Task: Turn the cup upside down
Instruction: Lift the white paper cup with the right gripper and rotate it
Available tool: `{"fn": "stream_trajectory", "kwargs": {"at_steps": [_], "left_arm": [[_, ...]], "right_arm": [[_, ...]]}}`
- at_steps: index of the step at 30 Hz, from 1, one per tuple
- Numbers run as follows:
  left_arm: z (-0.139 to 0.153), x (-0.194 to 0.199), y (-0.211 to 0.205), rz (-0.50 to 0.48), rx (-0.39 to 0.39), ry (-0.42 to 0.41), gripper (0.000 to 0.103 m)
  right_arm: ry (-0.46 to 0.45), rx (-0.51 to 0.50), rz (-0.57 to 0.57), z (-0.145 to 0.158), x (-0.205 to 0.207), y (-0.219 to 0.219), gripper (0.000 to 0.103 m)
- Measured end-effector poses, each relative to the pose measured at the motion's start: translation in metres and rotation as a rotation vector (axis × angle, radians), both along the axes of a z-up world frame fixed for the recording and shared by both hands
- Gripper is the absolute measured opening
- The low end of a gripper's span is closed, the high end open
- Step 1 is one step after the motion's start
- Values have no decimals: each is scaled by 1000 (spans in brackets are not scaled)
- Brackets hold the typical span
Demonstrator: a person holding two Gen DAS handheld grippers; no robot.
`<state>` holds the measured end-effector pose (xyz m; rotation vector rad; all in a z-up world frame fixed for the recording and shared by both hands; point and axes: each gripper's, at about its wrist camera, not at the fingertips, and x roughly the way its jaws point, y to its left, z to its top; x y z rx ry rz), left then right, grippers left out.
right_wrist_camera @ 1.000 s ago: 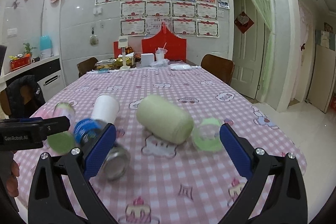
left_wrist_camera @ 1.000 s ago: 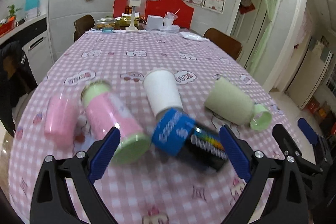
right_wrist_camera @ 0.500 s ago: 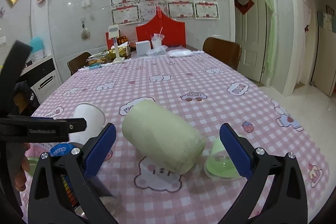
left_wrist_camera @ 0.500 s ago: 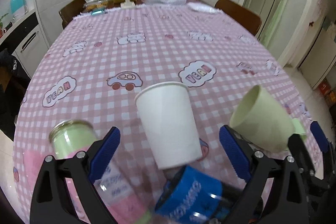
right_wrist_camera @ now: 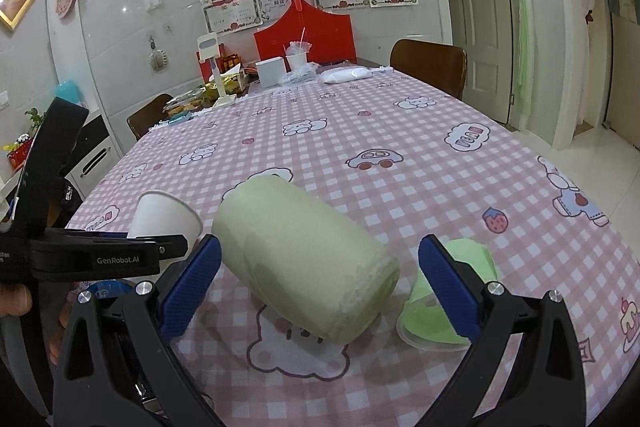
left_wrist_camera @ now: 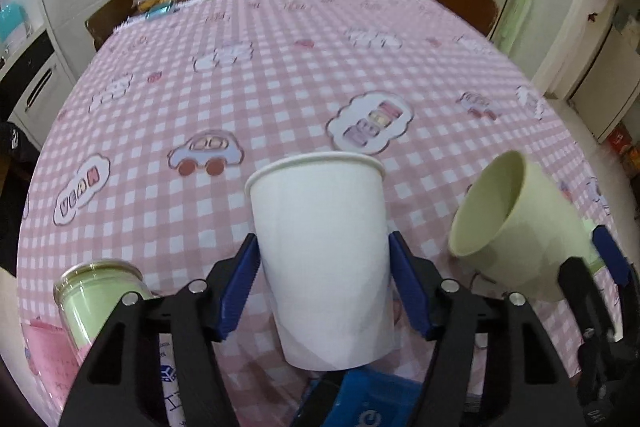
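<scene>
Left wrist view: left claw (left_wrist_camera: 322,291) clamps white paper cup (left_wrist_camera: 324,259), mouth up, above the counter (left_wrist_camera: 280,67).
Right claw (right_wrist_camera: 320,287): spread wide around the lying green cup (right_wrist_camera: 304,259), not gripping.

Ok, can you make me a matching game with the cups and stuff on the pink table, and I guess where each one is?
Things:
1. white paper cup
2. pale green plastic cup
3. bright green plastic lid
4. pink bottle with pale green cap

Places:
A. lying on its side between the right fingers, not gripped
B. at the left edge of the left view, beside the left fingers
C. clamped between the left fingers, mouth pointing away
D. on the tablecloth behind the right-hand finger of the right gripper

Pairs: 1-C, 2-A, 3-D, 4-B
</scene>
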<state>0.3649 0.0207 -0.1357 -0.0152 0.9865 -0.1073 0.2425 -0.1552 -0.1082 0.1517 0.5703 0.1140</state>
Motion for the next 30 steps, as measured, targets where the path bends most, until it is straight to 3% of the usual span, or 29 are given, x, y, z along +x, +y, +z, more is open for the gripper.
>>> {"fn": "stream_trajectory", "kwargs": {"at_steps": [7,15,23,30], "left_arm": [[44,-21,-7,-23,-9,-116,64],[87,-84,-35,-120,-35,-219,64],[90,-142,-65,-207,-101,-240,64],[66,-171,-97,-257,-152,-193,64]], "right_arm": [[-40,2,-9,17,-13,-7,95],[-84,-14,-55,41,-54,-30,95],[-76,-36,-89,50,-107,-64,95],[-46,-21,-126,45,-142,-97,95]]}}
